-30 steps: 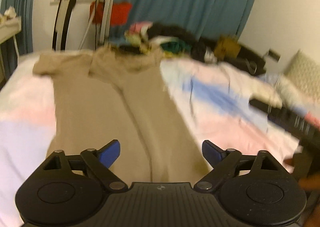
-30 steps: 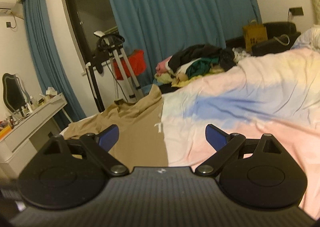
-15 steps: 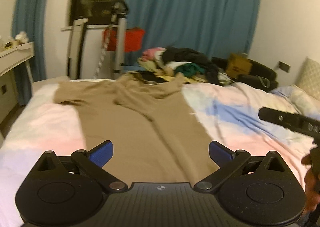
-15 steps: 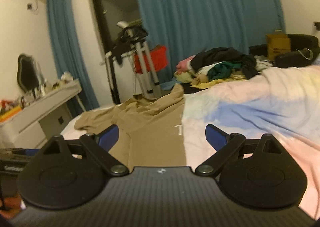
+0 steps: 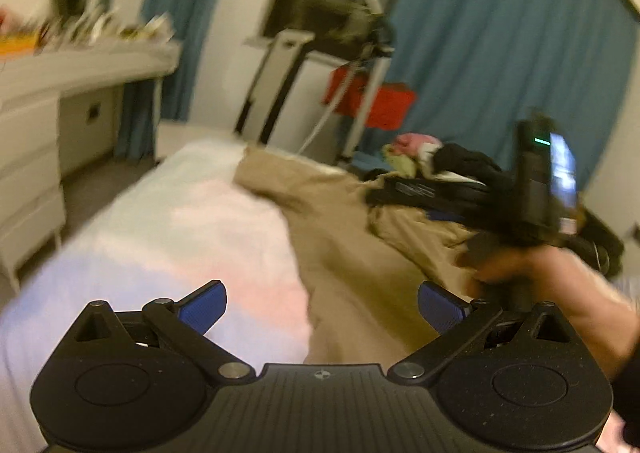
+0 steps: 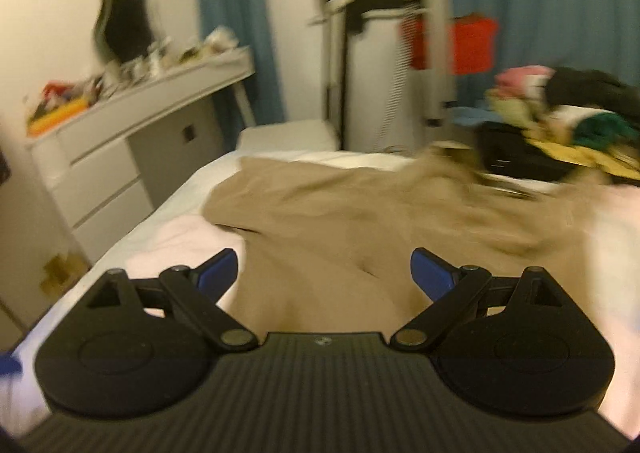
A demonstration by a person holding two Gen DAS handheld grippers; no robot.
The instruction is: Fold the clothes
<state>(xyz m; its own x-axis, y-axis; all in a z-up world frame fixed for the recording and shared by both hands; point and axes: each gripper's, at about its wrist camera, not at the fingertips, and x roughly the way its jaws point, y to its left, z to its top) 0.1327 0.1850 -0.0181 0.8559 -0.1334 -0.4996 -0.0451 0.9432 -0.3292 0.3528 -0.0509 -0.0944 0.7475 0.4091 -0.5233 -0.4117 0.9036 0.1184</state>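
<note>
With both jaws spread and holding nothing, I see my left gripper (image 5: 322,303) and right gripper (image 6: 324,271) above the tan garment (image 6: 340,221) at frame centre.

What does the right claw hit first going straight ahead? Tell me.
Probably the tan garment spread on the bed: it fills the gap between the open right claw. The picture is blurred, so depth is uncertain.

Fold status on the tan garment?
Done: the tan garment lies spread on the bed, rumpled at the far end, with no finished fold visible. In hand: nothing. The left gripper and right gripper are open, empty, over its near part. Left: grasp and fold it; the clothes pile waits behind.
</note>
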